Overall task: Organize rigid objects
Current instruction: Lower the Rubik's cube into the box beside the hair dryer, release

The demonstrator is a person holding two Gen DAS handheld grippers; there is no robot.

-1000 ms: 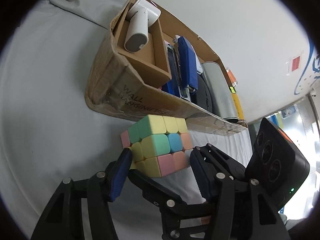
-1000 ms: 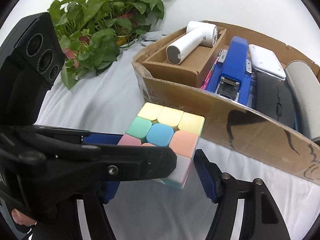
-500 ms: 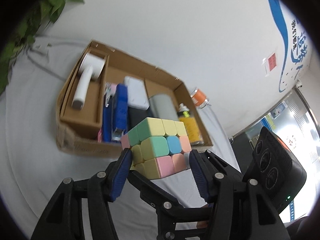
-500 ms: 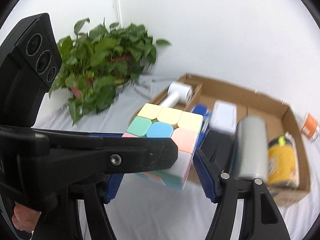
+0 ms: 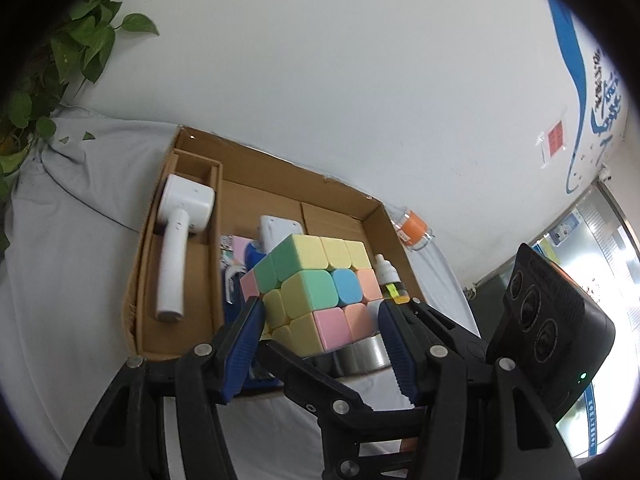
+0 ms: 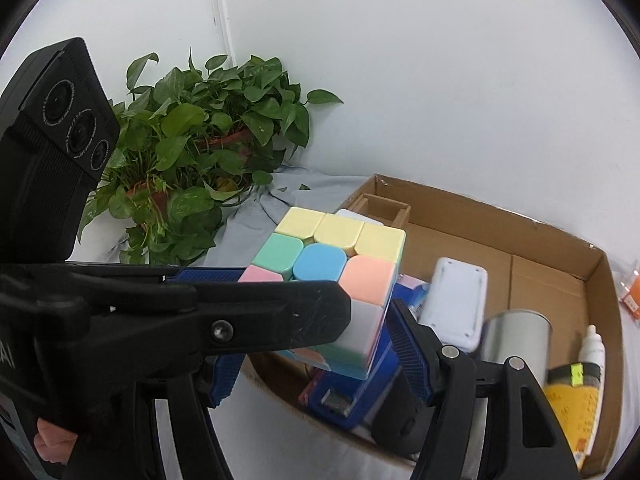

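A pastel puzzle cube (image 5: 316, 288) is held in the air between both grippers, above the front of an open cardboard box (image 5: 340, 188). My left gripper (image 5: 320, 328) is shut on the cube's sides. My right gripper (image 6: 312, 344) is also shut on the cube (image 6: 332, 264), crossing the left one. The box holds a white handheld fan (image 5: 176, 240) in an inner tray, a blue stapler (image 6: 344, 392), a white power bank (image 6: 456, 300), a silver cylinder (image 6: 516, 336) and a small dropper bottle (image 5: 386, 272).
A potted leafy plant (image 6: 192, 152) stands at the far left corner on the grey cloth (image 5: 60, 260). An orange-lidded jar (image 5: 414, 232) lies just right of the box. The white wall (image 5: 320, 60) runs close behind the box.
Both grippers have lifted the cube from the cloth in front of the box and carried it up over the box's front edge. The box's inside has come into view.
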